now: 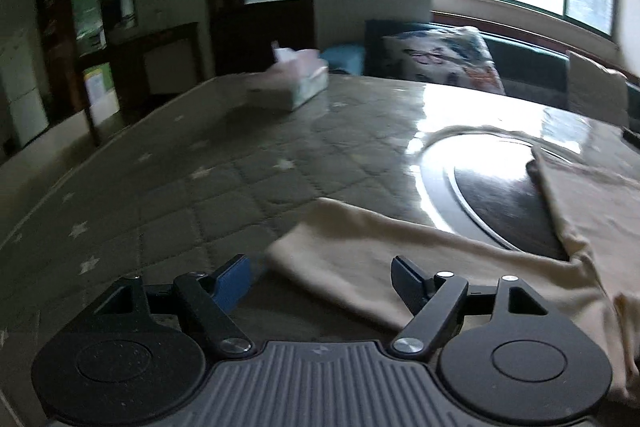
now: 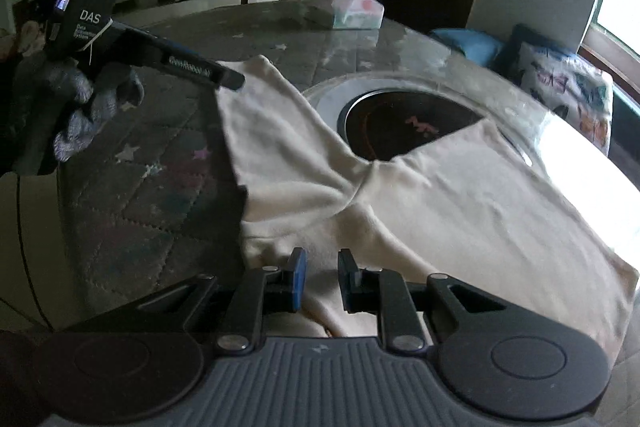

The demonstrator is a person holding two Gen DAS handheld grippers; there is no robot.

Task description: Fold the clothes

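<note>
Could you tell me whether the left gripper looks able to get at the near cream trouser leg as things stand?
Probably yes: the left gripper stands open just above the trouser leg, whose hem lies flat on the table with nothing between.

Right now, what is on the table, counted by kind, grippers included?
Cream garments: 1, the cream garment, spread flat
Tissue boxes: 1, the tissue box, at the far edge
Round inset cooktops: 1, the cooktop, partly covered by the garment
Handheld grippers: 2, left gripper, right gripper
Total: 5
</note>
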